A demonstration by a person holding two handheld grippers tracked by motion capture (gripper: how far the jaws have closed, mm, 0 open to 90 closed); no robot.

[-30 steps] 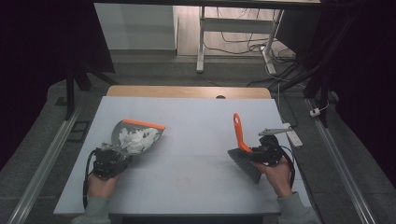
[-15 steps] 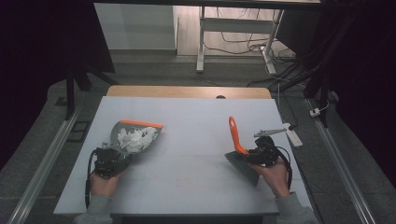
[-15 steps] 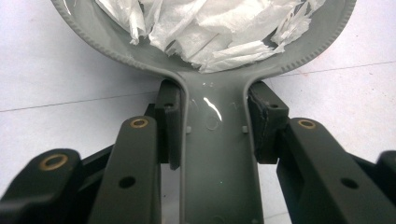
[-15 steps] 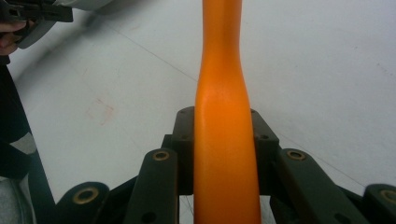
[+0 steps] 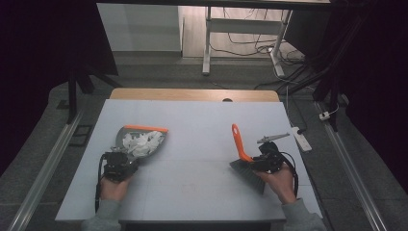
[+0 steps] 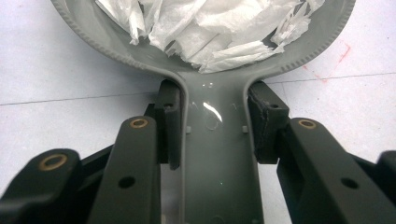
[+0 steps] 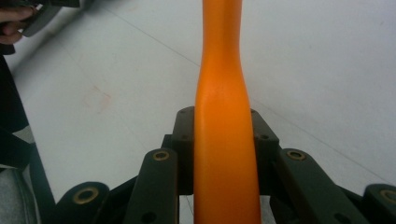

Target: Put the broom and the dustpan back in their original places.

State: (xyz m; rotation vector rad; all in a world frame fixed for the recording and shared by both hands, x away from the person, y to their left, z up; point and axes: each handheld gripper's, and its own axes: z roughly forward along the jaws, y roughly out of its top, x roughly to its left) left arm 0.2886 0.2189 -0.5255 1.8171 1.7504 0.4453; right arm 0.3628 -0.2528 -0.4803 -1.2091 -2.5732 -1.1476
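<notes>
A grey dustpan [image 5: 126, 134] with an orange front edge lies on the left of the white table, holding a heap of torn white paper [image 5: 140, 143]. My left gripper [image 5: 117, 166] is shut on the dustpan's grey handle [image 6: 218, 154], one jaw on each side; the paper [image 6: 210, 28] fills the pan just beyond. On the right, my right gripper [image 5: 266, 159] is shut on the orange handle [image 7: 225, 116] of a hand brush [image 5: 239, 142]. The brush's dark bristles [image 5: 250, 175] rest on the table toward the near edge, and its handle points away and up.
The white table [image 5: 192, 130] has a wooden strip [image 5: 192, 95] along its far edge. A grey plate [image 5: 273, 138] sticks out from the right gripper. A power strip [image 5: 301, 136] lies on the floor off the right edge. Metal rails run along both sides.
The right gripper with the brush has shifted left and a little toward the near edge, the handle leaning more to the left. The left gripper and dustpan have stayed put.
</notes>
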